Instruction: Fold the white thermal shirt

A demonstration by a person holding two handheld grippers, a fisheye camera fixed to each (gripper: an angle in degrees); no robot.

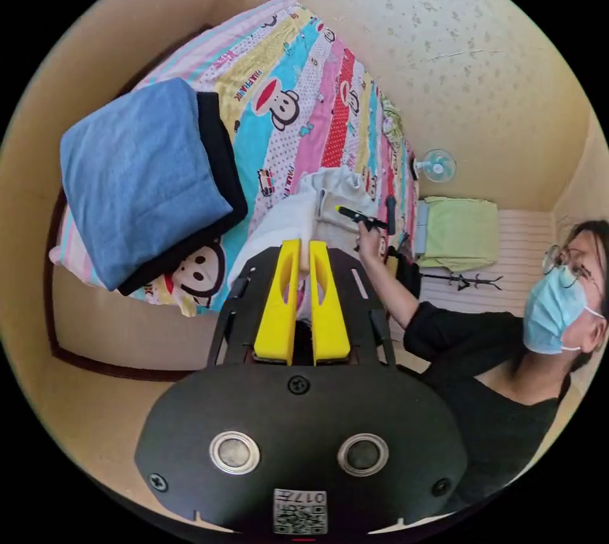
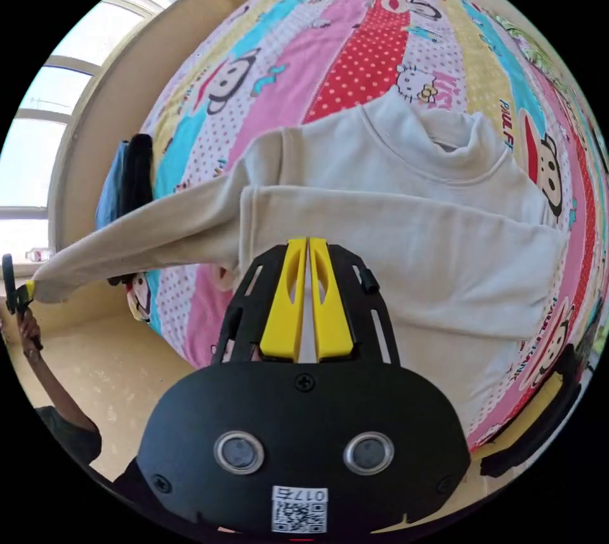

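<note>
A white thermal shirt (image 2: pixel 406 214) lies spread across a bed (image 2: pixel 355 55) covered in a striped cartoon-print sheet, its collar toward the far side in the right gripper view and one sleeve (image 2: pixel 133 239) pulled out straight past the bed's edge. In that view the right gripper (image 2: pixel 307 245) sits over the shirt's body near the folded-in shoulder, its yellow fingers (image 2: pixel 285 303) drawn together with a thin strip of white cloth showing between them; whether they truly pinch the fabric cannot be told. At the far end of the stretched sleeve, the left gripper (image 2: pixel 16 293) holds the cuff, a hand (image 2: pixel 28 325) beneath it.

In the left gripper view, the left gripper (image 1: pixel 309 249) has its yellow fingers (image 1: pixel 279 309) closed on the pale sleeve cloth, which runs from between the tips back toward the bunched shirt (image 1: pixel 330 195) on the bed. Beyond it the right gripper (image 1: pixel 358 215) rests on the shirt, held by a person (image 1: pixel 501 366) in a black top and a face mask. A folded blue blanket (image 1: pixel 139 176) over a black layer lies at the bed's end, well apart from the shirt. A small fan (image 1: pixel 438 165) hangs on the wall.
</note>
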